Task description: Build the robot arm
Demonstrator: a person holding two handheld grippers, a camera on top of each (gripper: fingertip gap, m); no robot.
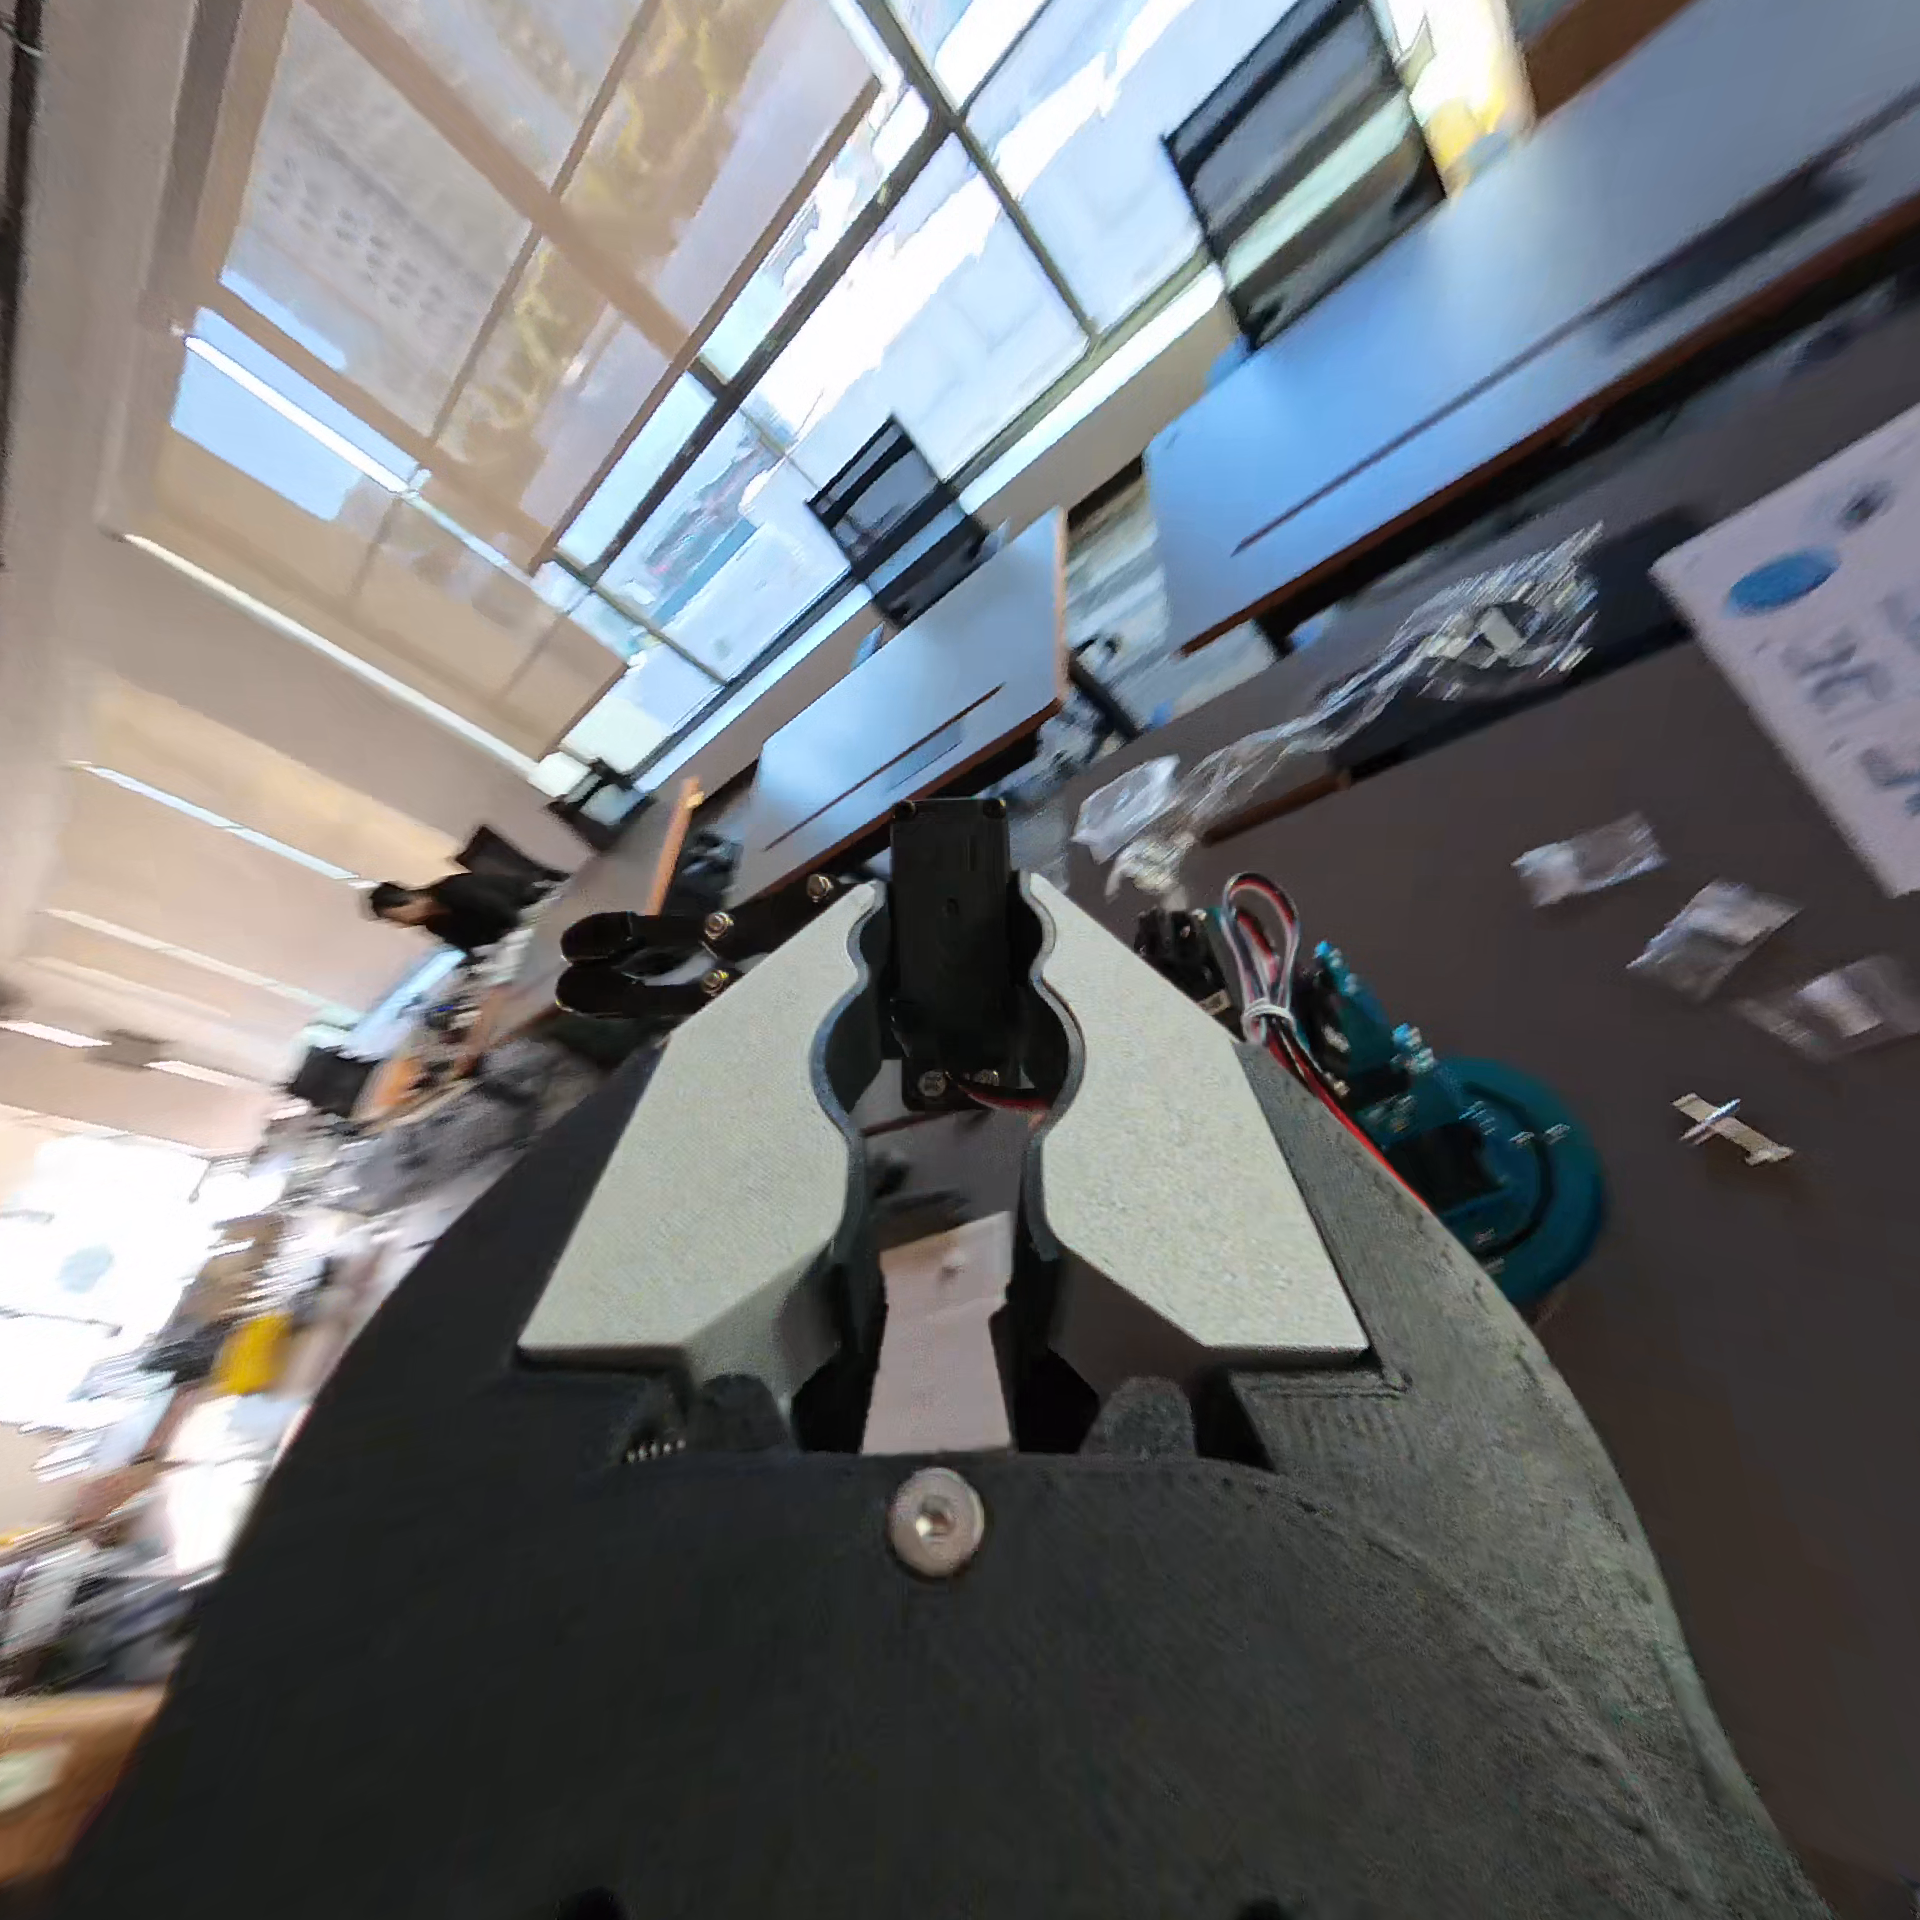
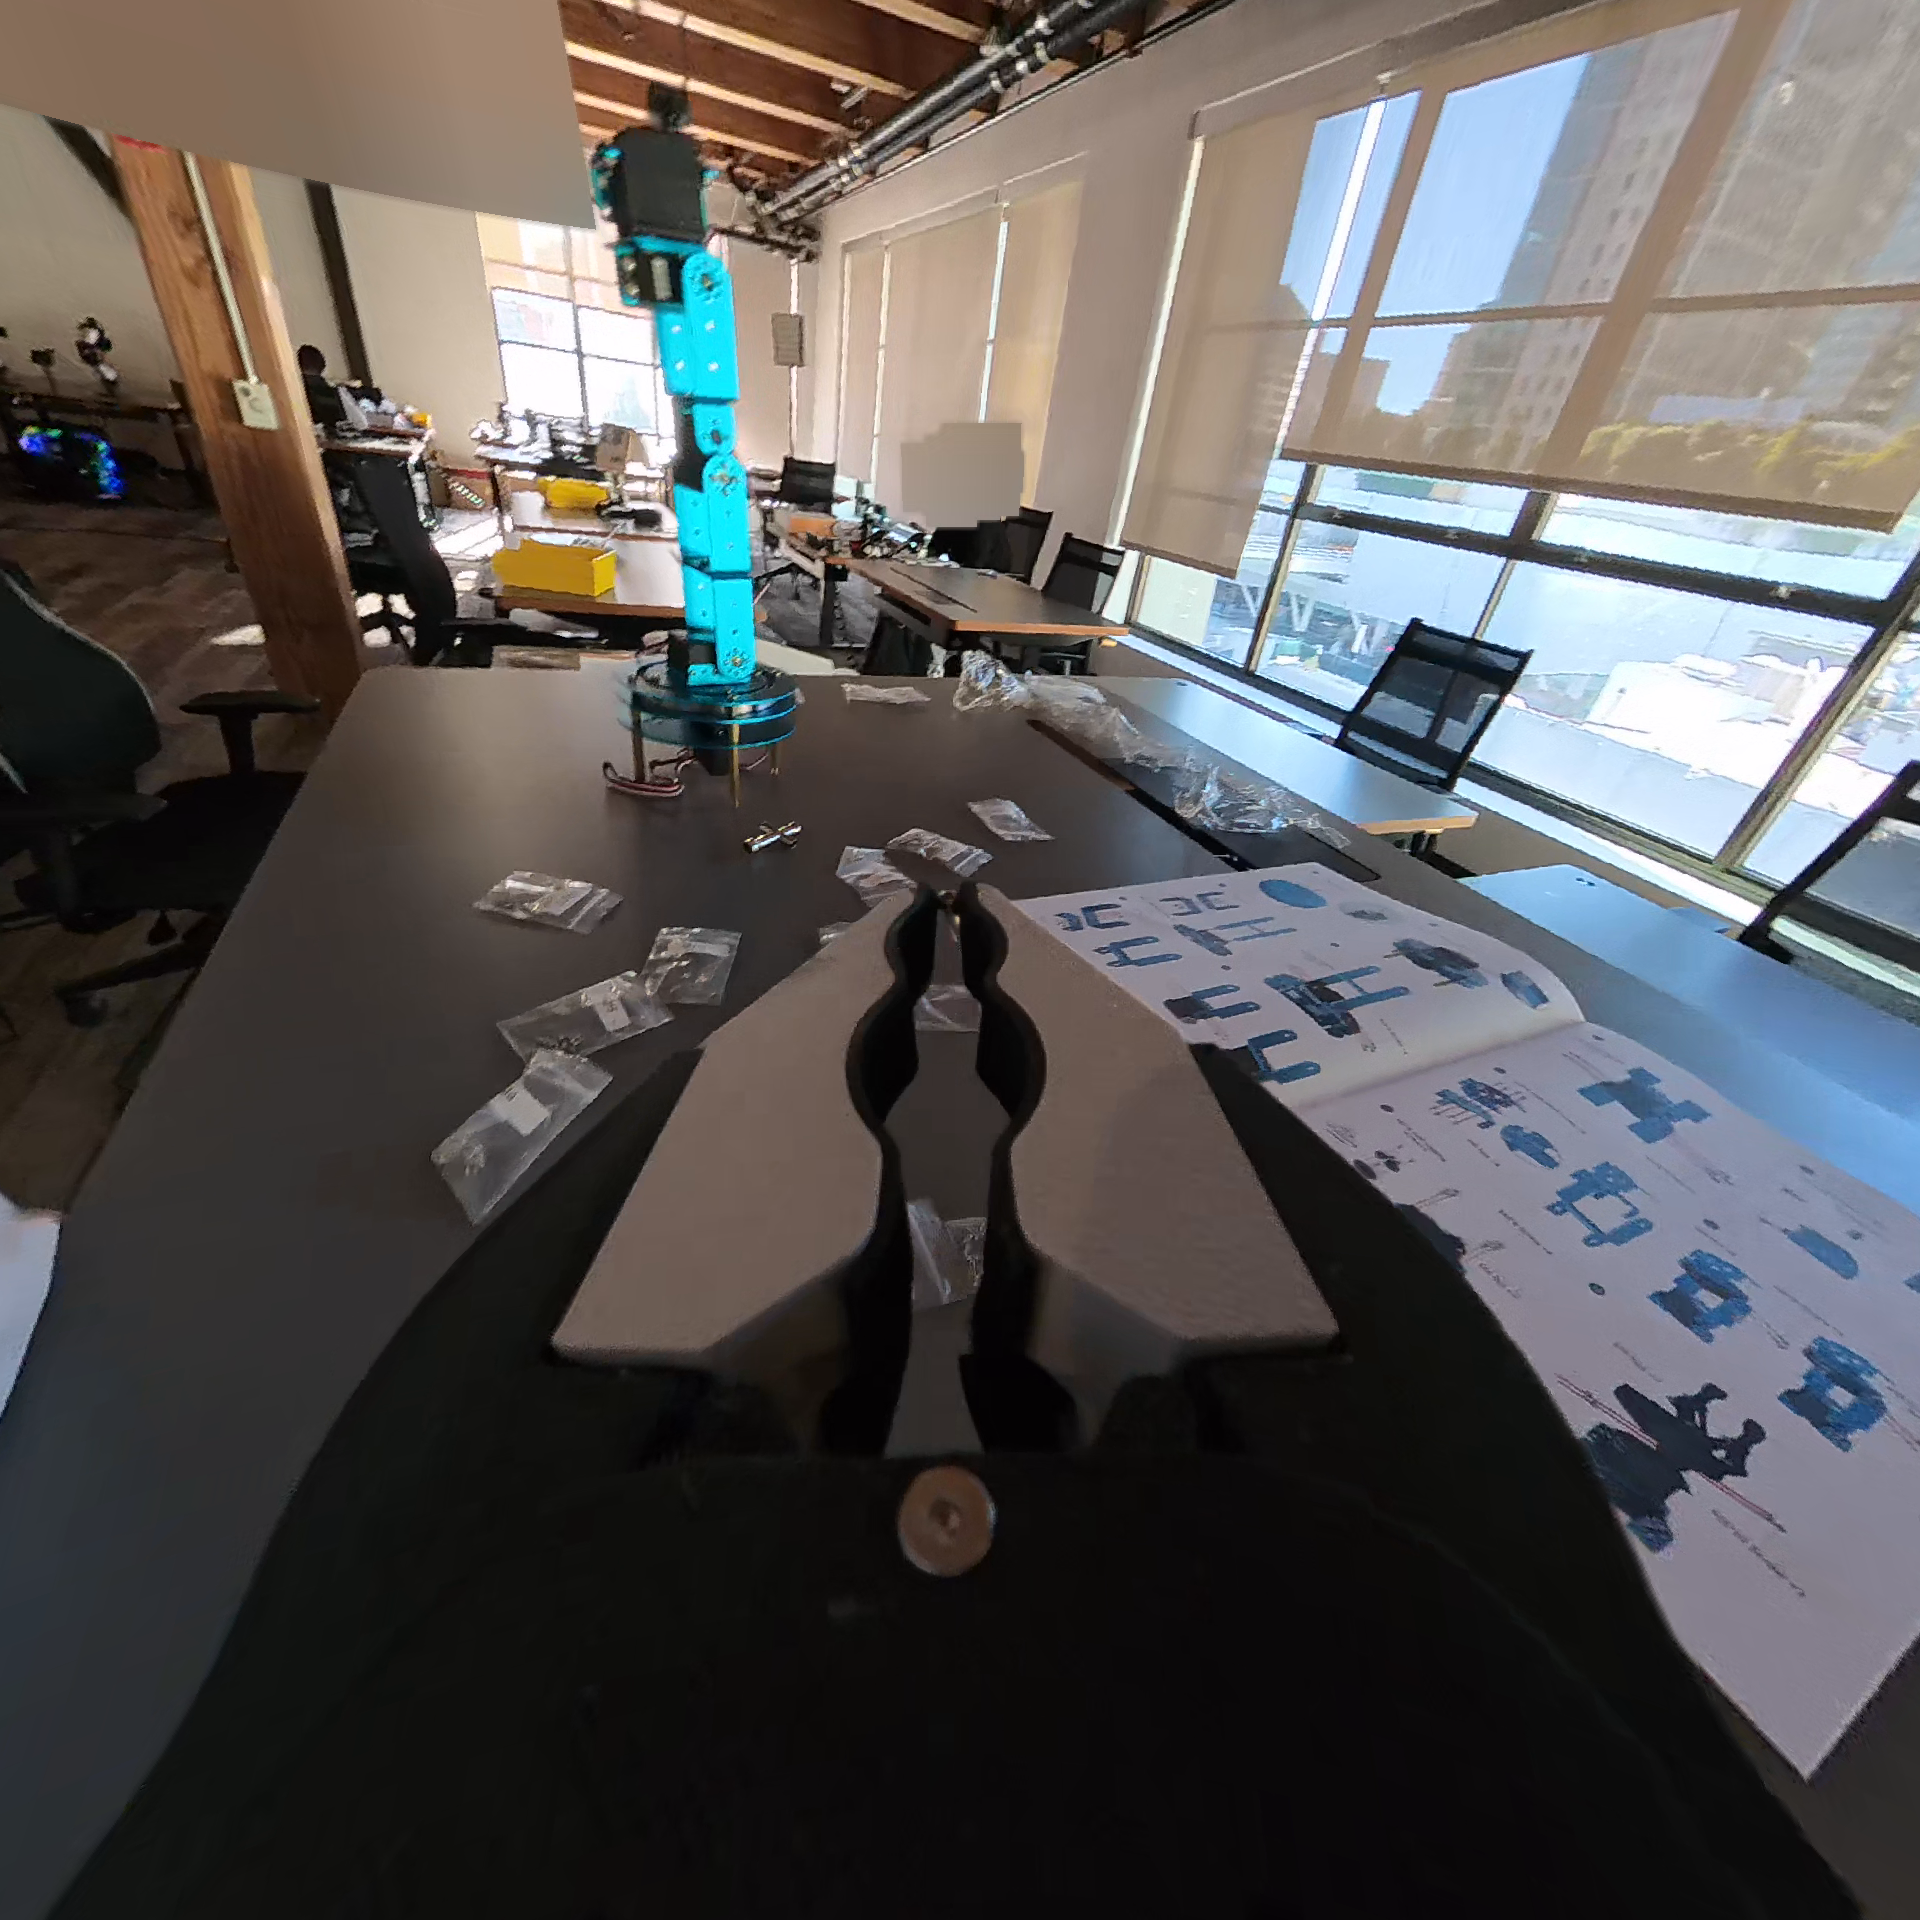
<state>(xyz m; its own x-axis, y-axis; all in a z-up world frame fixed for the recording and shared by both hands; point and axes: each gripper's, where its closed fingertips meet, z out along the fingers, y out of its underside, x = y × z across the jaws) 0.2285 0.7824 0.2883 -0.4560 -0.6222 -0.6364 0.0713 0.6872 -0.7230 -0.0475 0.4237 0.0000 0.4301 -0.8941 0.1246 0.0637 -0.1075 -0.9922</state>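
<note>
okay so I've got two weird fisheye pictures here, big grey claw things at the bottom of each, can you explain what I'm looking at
Each picture comes from a camera mounted on a hand-held two-finger gripper, looking forward along its fingers; a person carries one in each hand.

The left view is tilted and blurred. The left gripper is shut on a black servo with wires, part of a small blue robot arm.

In the right view, the right gripper is nearly closed on something tiny at its tips, too small to identify. Ahead is a dark table with the blue arm standing upright, small plastic bags, a metal cross wrench and an open manual.
</note>
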